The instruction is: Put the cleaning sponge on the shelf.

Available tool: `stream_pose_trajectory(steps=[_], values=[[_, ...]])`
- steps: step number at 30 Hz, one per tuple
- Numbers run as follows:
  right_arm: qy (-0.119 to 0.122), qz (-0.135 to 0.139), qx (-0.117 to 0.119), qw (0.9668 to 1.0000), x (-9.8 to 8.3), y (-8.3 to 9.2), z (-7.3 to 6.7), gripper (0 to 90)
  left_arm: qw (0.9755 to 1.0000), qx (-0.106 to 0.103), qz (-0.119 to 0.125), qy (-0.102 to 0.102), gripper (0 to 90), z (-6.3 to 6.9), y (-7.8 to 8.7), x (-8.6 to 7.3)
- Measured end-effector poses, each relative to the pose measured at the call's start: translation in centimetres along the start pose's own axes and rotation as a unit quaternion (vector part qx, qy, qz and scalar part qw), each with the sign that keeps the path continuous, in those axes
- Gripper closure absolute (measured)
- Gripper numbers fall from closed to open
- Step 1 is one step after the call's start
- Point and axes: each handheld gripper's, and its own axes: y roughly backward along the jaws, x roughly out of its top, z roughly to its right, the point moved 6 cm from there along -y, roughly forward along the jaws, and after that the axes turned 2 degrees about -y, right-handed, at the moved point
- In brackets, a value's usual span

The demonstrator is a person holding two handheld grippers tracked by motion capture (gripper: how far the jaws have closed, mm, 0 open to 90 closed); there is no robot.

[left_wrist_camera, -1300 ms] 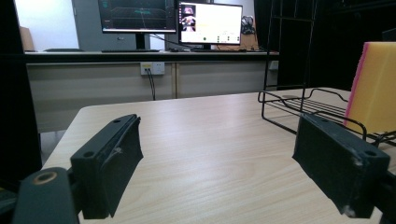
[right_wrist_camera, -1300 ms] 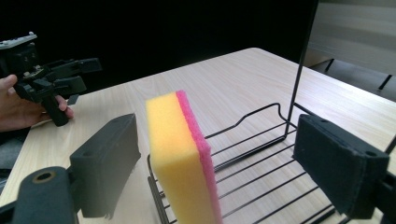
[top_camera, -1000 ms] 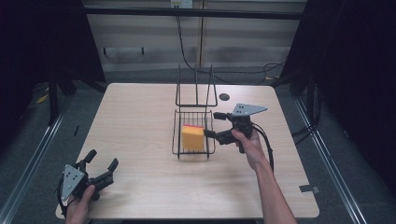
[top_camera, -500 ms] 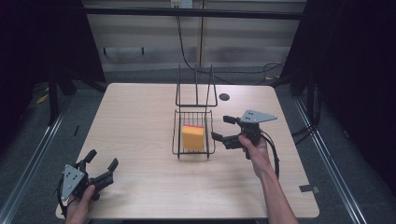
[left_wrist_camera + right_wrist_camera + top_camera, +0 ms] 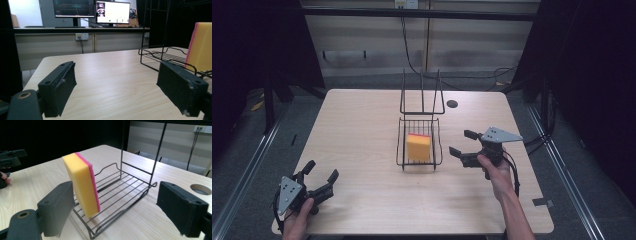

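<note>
A yellow sponge [image 5: 418, 147] with a pink backing stands on edge in a black wire rack [image 5: 436, 150] at the table's middle. In the right gripper view the sponge [image 5: 81, 182] leans upright on the rack's wire floor [image 5: 117, 197]. My right gripper [image 5: 463, 143] hangs open just right of the rack, jaws wide and empty, pointing at it. My left gripper [image 5: 319, 175] rests open near the front left corner of the table, nothing between its jaws. In the left gripper view the sponge [image 5: 200, 47] and rack [image 5: 160, 56] show at the far right.
The wooden table [image 5: 357, 130] has a round cable hole [image 5: 452, 104] behind the rack at the right. The rack's tall wire back [image 5: 422, 92] rises at its far side. Monitors [image 5: 91, 10] stand on a counter beyond the table. Cables [image 5: 512, 170] trail from the right gripper.
My right gripper has drawn back from the rack to the right and toward the front, open and empty. The sponge stays in the rack. The left gripper has not moved.
</note>
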Motion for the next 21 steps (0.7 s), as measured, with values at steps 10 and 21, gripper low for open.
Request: stream_pose_trajectory(steps=[10,21], values=[[-0.01,0.006,-0.027,0.9996,-1.2,2.2,0.5,13.6,1.0,-0.001,-0.001,0.0,15.0,0.0,0.0,0.0],[-0.017,0.017,-0.078,0.9966,-3.1,4.8,1.1,13.8,1.0,-0.001,-0.001,0.0,15.2,0.0,0.0,0.0]])
